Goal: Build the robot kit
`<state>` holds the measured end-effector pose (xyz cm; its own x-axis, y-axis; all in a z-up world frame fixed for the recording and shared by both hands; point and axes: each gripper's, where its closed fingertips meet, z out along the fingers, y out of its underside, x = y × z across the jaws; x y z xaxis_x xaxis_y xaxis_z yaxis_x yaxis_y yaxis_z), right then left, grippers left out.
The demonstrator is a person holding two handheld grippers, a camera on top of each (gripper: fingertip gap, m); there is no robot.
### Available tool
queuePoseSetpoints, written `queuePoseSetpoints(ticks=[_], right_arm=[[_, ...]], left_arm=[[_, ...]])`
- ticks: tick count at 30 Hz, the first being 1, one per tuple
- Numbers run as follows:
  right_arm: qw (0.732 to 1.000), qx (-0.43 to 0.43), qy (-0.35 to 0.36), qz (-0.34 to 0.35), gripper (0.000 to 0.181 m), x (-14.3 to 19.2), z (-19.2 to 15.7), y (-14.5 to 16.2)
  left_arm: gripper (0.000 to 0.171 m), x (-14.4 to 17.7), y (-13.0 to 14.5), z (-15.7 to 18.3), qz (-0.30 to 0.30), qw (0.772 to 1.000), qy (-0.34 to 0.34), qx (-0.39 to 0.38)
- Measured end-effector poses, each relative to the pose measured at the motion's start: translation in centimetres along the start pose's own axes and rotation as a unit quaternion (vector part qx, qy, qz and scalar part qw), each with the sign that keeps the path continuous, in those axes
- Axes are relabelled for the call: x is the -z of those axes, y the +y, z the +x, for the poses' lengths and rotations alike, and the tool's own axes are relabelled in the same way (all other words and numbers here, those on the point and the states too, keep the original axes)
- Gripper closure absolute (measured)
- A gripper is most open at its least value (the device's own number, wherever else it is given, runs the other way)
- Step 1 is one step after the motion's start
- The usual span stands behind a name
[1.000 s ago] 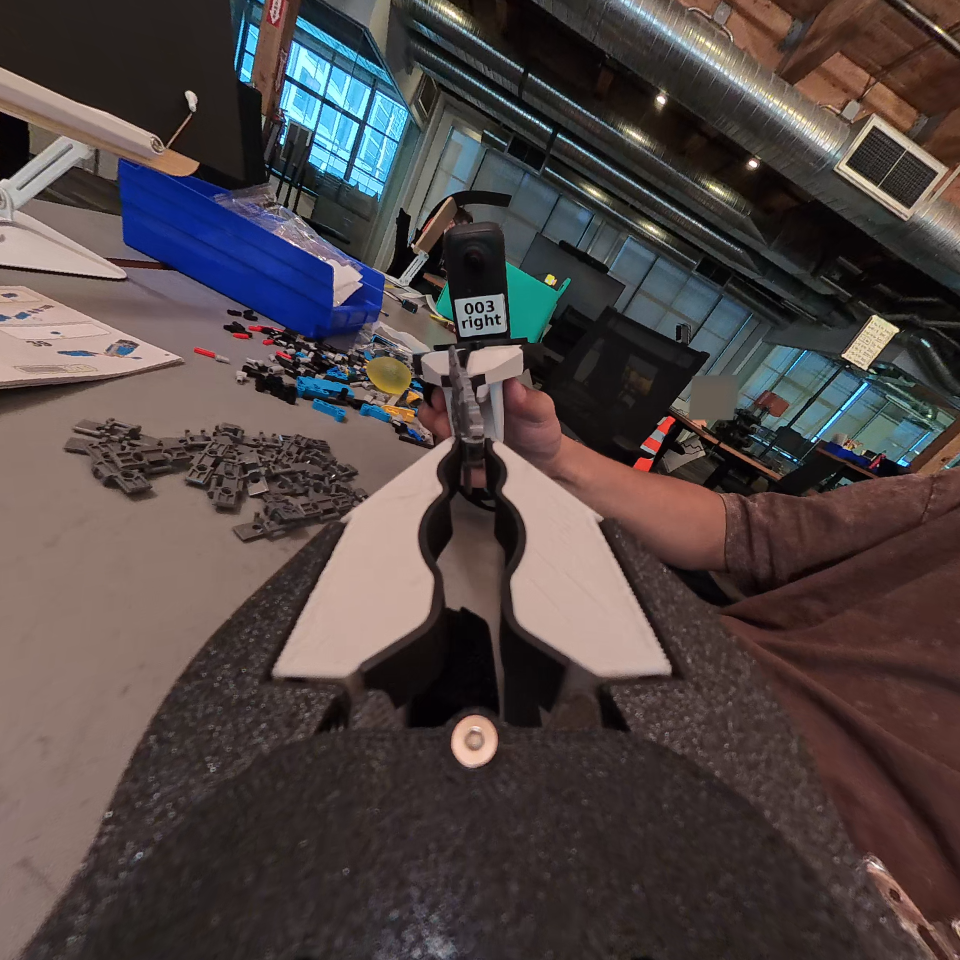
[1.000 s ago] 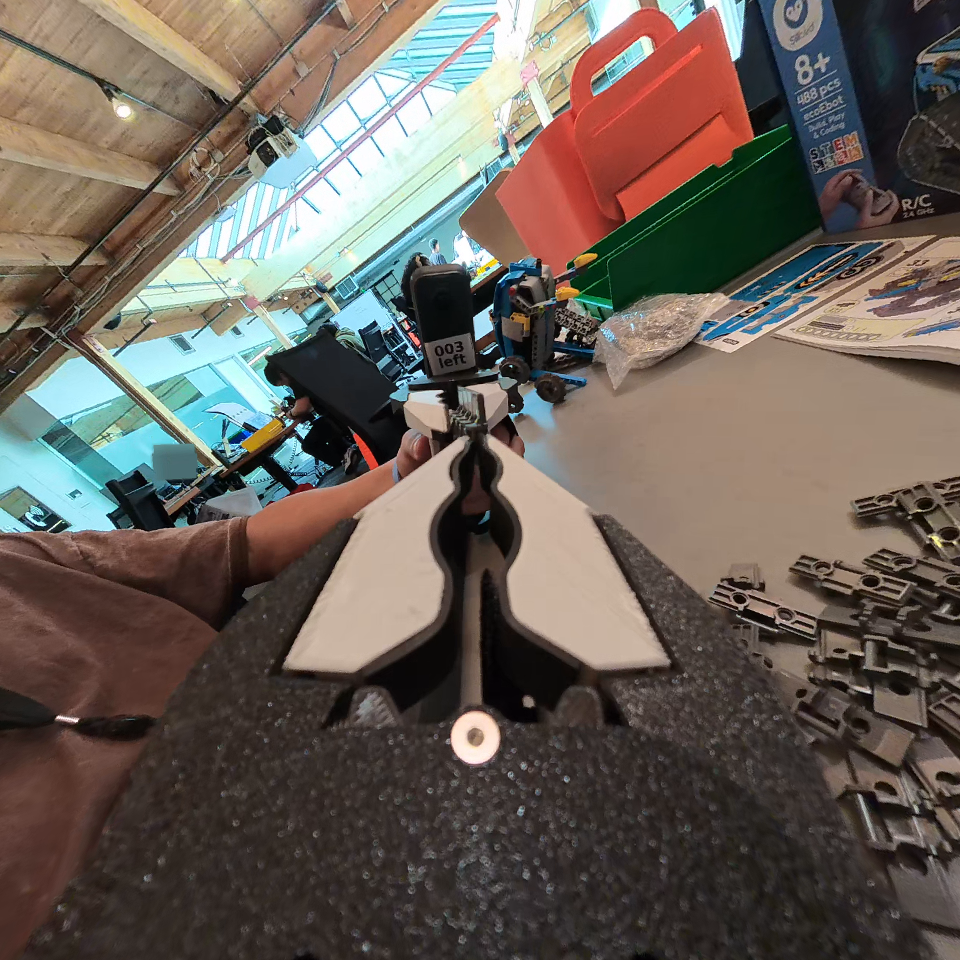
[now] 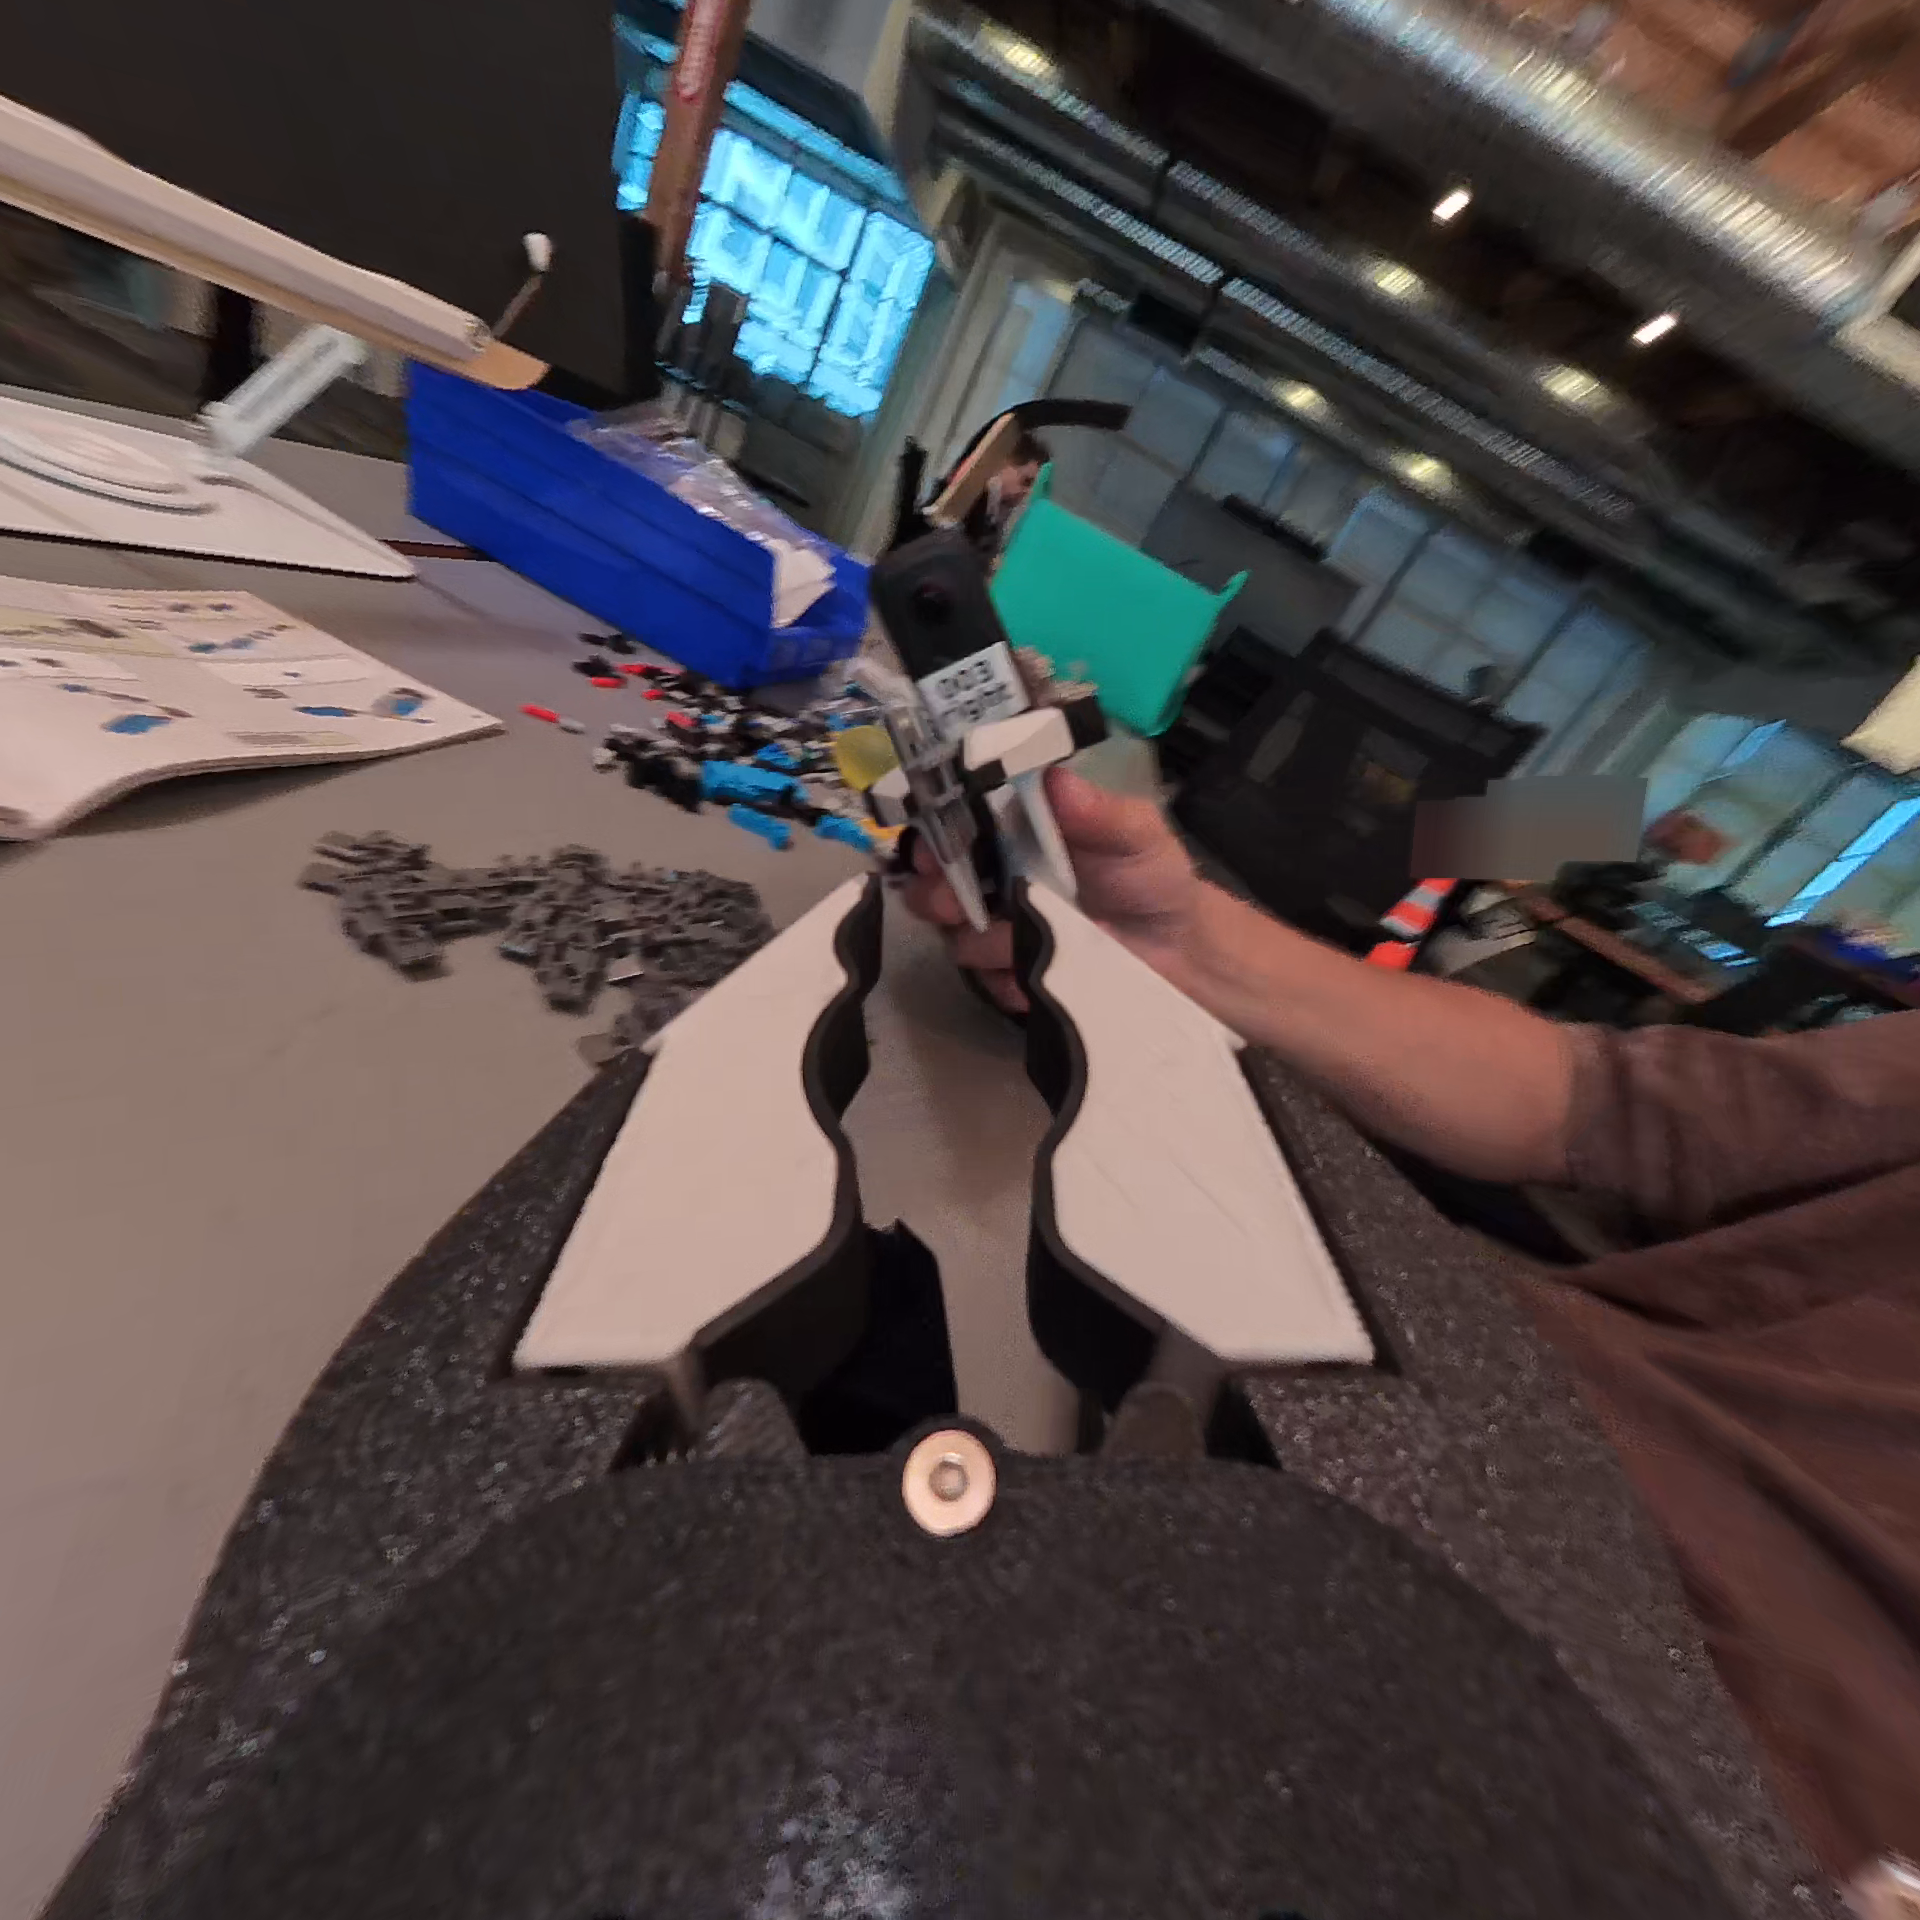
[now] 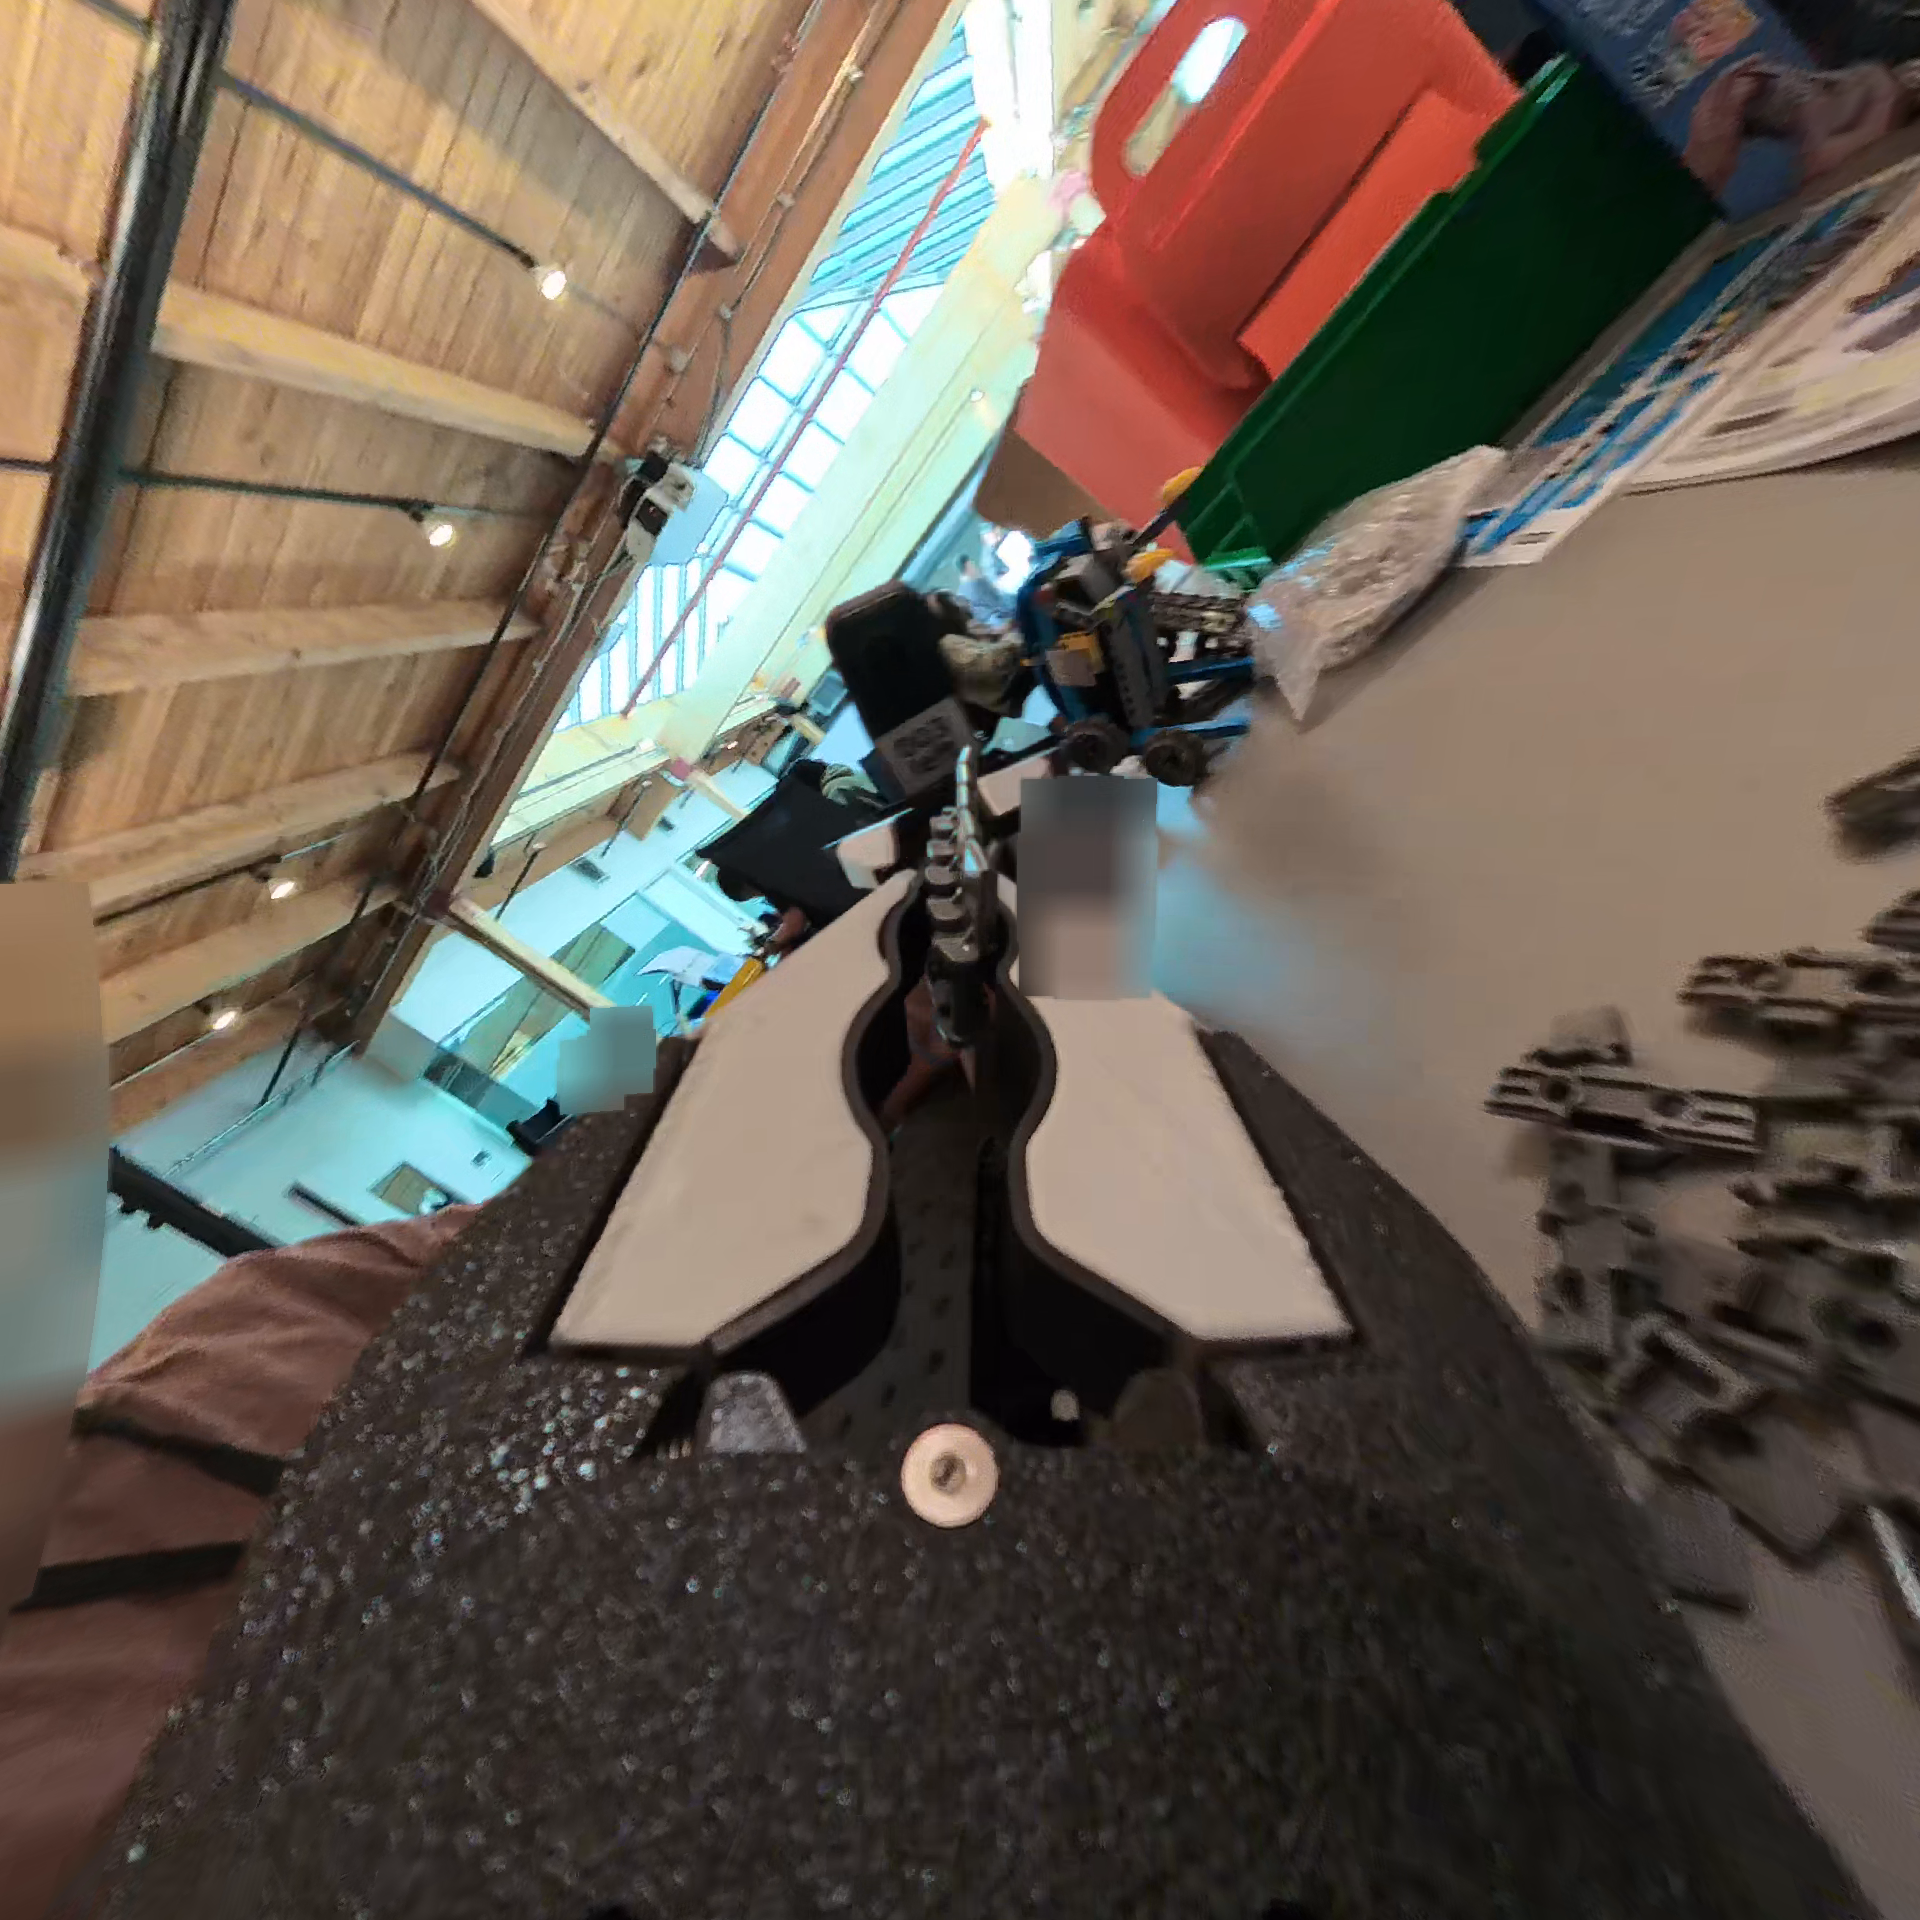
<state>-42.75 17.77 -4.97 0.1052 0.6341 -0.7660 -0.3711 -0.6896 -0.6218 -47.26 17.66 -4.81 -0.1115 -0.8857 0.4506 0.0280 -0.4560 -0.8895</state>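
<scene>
The right tongs [image 4: 956,883] are seen drawn in narrow, clamped on a grey strip of linked pieces [image 4: 958,997] that runs straight out past their tips. The left tongs [image 3: 945,904] are held wide apart, nothing gripped, with the strip's free end just at their tips. A pile of grey pieces [image 3: 540,914] is left on the counter [image 3: 208,1143], off to their left.

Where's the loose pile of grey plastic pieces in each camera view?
Left wrist view: pile of grey pieces on the table, left of centre, below the blue bin.
Right wrist view: same pile, along the right edge.
Shared landmark: the linked grey strip, upright near both centres.
</scene>
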Motion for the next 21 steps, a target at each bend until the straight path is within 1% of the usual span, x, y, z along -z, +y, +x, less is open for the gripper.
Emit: queuePoseSetpoints(ticks=[3,5,7,10,12,14,16,17,20,21], right_arm=[[0.998,-0.013,0.059,0.002,0.173,0.9,2.3,-0.1],[0.992,-0.014,0.126,-0.012,0.174,1.6,4.6,0.3],[0.983,-0.006,0.178,-0.033,0.173,2.3,6.2,0.8],[0.975,0.003,0.213,-0.056,0.173,2.6,7.2,1.4],[0.975,0.0,0.214,-0.065,0.173,2.5,7.3,1.8],[0.973,0.003,0.218,-0.07,0.173,2.4,7.4,2.0],[0.974,0.004,0.214,-0.074,0.173,2.3,7.3,2.1],[0.974,0.005,0.214,-0.076,0.173,2.2,7.3,2.2],[0.973,0.005,0.217,-0.082,0.173,2.2,7.4,2.4],[0.972,0.003,0.218,-0.085,0.173,2.2,7.4,2.5]], left_arm=[[0.148,-0.4,1.3,-1.4,-0.044,0.994,-0.074,-0.071],[0.148,-0.9,3.1,-2.3,-0.107,0.981,-0.12,-0.111],[0.147,-1.6,5.2,-2.0,-0.174,0.966,-0.127,-0.145],[0.148,-2.1,8.4,-1.8,-0.265,0.935,-0.136,-0.191],[0.147,-1.9,9.8,-2.4,-0.308,0.909,-0.158,-0.233],[0.147,-1.8,11.0,-2.8,-0.342,0.891,-0.166,-0.248],[0.147,-1.7,11.1,-3.5,-0.352,0.883,-0.185,-0.248],[0.148,-1.7,10.9,-3.8,-0.349,0.884,-0.193,-0.246],[0.148,-1.5,9.3,-3.8,-0.307,0.901,-0.204,-0.23],[0.148,-1.4,9.2,-4.0,-0.303,0.905,-0.205,-0.217]])
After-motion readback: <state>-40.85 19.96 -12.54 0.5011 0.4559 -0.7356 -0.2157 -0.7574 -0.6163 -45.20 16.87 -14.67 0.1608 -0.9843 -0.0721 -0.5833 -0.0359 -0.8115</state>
